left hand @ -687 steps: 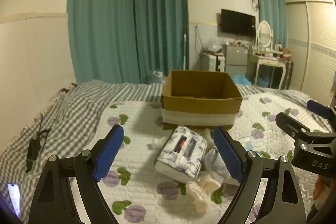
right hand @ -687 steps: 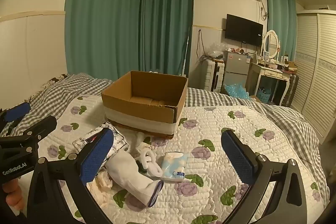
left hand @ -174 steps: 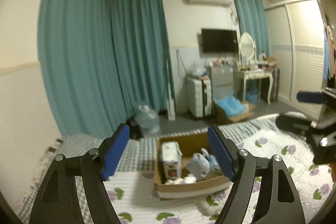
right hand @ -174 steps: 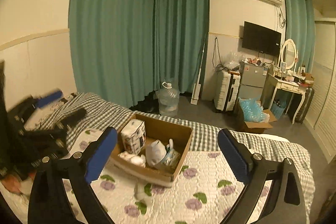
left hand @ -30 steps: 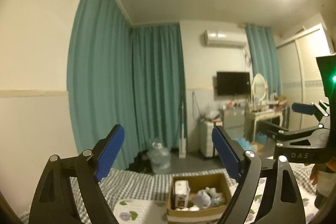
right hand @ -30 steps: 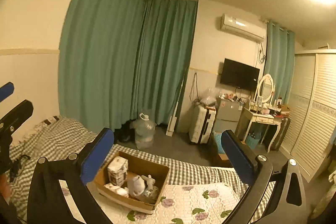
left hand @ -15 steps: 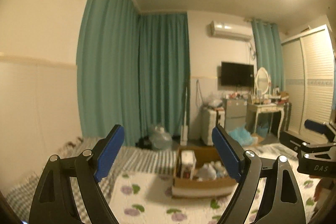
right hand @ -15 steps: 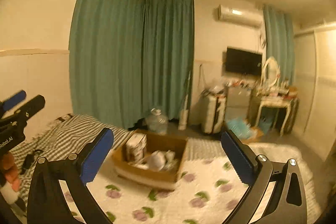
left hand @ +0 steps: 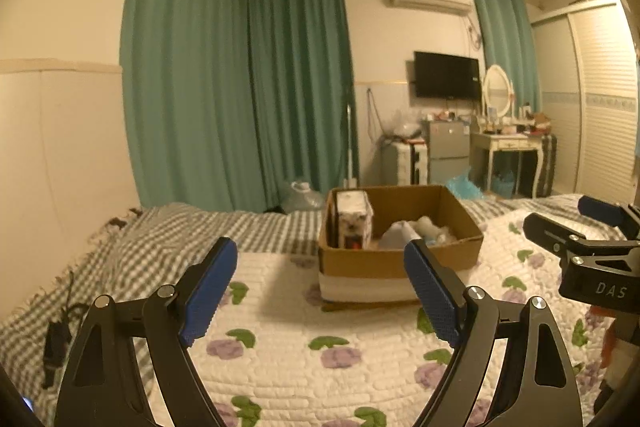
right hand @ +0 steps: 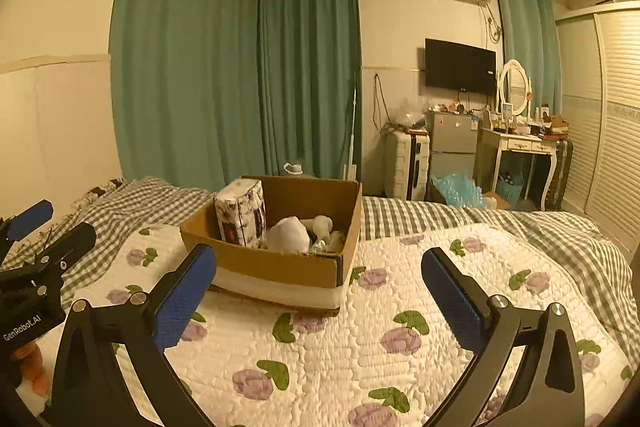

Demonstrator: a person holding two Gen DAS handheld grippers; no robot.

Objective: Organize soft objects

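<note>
A cardboard box (left hand: pixel 400 259) (right hand: pixel 280 267) stands on the flowered quilt (left hand: pixel 320 355) (right hand: pixel 400 327). Inside it a patterned tissue pack (left hand: pixel 354 219) (right hand: pixel 241 219) stands upright at the left, with white soft items (left hand: pixel 416 231) (right hand: pixel 294 235) beside it. My left gripper (left hand: pixel 318 295) is open and empty, held above the quilt in front of the box. My right gripper (right hand: pixel 320 301) is open and empty, also short of the box. Each gripper shows at the edge of the other's view: the right one (left hand: pixel 592 251) and the left one (right hand: pixel 32 267).
A grey checked blanket (left hand: pixel 180 235) (right hand: pixel 520 227) covers the far part of the bed. Teal curtains (left hand: pixel 240 87), a suitcase (right hand: pixel 406 163), a small fridge (right hand: pixel 452 143), a dressing table (right hand: pixel 520 147) and a wardrobe (right hand: pixel 608 115) stand beyond. A dark cable (left hand: pixel 56 339) lies at the bed's left edge.
Both grippers have come down and tilted toward the bed, so the box and quilt now sit larger and closer in both views. Both stay open and empty.
</note>
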